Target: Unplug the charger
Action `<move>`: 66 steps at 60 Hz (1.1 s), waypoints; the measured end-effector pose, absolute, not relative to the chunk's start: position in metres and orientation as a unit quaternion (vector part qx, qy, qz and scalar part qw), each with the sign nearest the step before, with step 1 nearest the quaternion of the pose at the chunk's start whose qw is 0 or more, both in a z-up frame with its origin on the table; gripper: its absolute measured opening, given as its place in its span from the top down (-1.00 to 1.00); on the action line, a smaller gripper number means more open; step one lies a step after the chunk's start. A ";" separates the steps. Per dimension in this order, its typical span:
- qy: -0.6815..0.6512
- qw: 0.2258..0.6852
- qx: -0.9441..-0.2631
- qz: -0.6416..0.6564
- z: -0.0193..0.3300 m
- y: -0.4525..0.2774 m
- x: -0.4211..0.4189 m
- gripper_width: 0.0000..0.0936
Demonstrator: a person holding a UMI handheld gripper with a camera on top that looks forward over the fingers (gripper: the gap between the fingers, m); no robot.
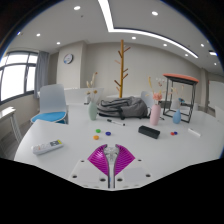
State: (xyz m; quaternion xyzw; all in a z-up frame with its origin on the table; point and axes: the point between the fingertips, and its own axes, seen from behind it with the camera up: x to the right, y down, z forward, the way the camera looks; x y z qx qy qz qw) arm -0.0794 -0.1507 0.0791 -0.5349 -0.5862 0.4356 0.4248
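1. Claw (112,166) is seen low over the white bench (80,135), its magenta pads (103,160) drawn together with nothing gripped.
2. Beyond the claw to the right, a black charger-like block (149,131) lies on the bench.
3. Left of the claw lies a white remote (47,147).

The hand-held gripper (112,164) hovers low over a white surface (70,130), its purple pads (103,160) drawn close together with nothing between them. Ahead lie a white remote (47,147), a black flat device (149,131) and small coloured pieces (98,133). Beyond stand a wooden coat rack (123,66) and a pale blue chair (52,101).
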 end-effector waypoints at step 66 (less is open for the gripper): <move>-0.622 0.329 -0.661 0.261 0.060 0.145 0.028 -0.82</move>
